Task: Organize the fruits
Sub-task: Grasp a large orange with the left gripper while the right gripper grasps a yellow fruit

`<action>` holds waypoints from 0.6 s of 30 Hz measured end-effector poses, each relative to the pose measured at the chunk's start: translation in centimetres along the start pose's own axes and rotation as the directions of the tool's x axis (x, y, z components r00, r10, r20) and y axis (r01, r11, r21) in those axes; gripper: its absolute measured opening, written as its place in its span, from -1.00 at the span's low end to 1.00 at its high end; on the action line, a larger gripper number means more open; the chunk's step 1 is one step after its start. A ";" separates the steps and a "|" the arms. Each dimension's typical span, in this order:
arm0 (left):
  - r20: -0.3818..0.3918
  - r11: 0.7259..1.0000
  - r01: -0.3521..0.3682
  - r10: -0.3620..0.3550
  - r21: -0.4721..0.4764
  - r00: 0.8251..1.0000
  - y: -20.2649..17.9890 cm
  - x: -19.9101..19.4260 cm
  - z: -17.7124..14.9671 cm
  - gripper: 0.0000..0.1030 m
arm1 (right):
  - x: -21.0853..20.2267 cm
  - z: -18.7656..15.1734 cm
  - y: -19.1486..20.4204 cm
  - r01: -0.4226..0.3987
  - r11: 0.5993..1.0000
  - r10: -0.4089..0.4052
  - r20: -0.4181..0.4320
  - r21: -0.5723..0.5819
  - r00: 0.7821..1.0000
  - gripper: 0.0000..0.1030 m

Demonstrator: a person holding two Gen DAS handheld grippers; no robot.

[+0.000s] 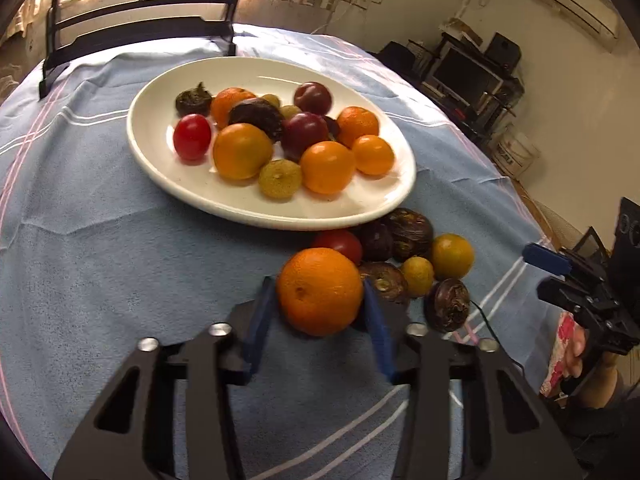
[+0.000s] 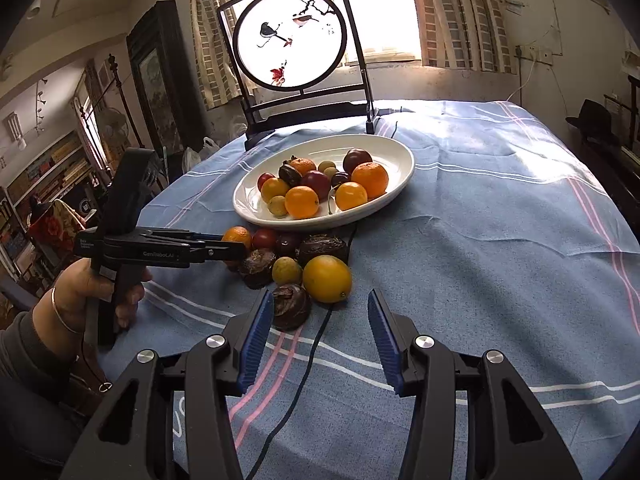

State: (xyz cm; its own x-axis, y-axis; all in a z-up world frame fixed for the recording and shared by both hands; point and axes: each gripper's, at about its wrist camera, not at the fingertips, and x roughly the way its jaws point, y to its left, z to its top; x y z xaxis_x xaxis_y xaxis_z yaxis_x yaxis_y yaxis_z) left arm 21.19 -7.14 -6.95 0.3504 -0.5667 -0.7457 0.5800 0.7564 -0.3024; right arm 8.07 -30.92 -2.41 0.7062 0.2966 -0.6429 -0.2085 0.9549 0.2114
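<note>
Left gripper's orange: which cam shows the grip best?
Left wrist view: the orange fills the centre, both blue pads touching its sides. In the right wrist view the left gripper is side-on and hides most of it.

We see a white oval plate (image 1: 160,160) on the blue worktop, heaped with oranges, red tomatoes, dark plums and small yellow-green fruits. Just beside its near rim lies a loose cluster: a large orange (image 1: 320,291), a tomato (image 1: 338,243), wrinkled dark fruits and yellow citrus (image 1: 452,255).
</note>
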 end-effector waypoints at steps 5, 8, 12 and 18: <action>0.061 0.999 -0.033 0.033 0.008 0.998 -1.1 -2.1 -0.7 -0.21 | 1.7 0.7 -0.5 0.015 1.000 -0.015 -0.050 -0.003 0.999 -0.04; 0.126 0.998 -0.062 0.059 0.015 0.990 -1.8 -4.9 -1.6 -0.21 | 3.4 1.4 -0.1 0.023 0.999 -0.025 -0.095 -0.027 0.995 -0.05; 0.177 0.994 -0.099 0.091 0.036 0.980 -2.6 -7.7 -2.7 -0.21 | 5.6 2.6 0.1 -0.003 1.000 0.001 -0.118 -0.016 0.993 -0.05; 0.180 0.994 -0.101 0.093 0.038 0.979 -2.5 -8.6 -3.9 -0.21 | 8.3 2.6 -1.2 -0.051 0.993 0.072 -0.201 0.110 0.977 -0.06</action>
State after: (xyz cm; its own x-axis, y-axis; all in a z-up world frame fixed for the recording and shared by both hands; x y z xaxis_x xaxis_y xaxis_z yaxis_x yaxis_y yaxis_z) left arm 13.83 -2.83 -2.10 0.5291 -0.5436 -0.6516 0.5692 0.7969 -0.2026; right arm 15.92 -29.67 -6.10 0.5387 0.3616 -0.7609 -0.1684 0.9312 0.3234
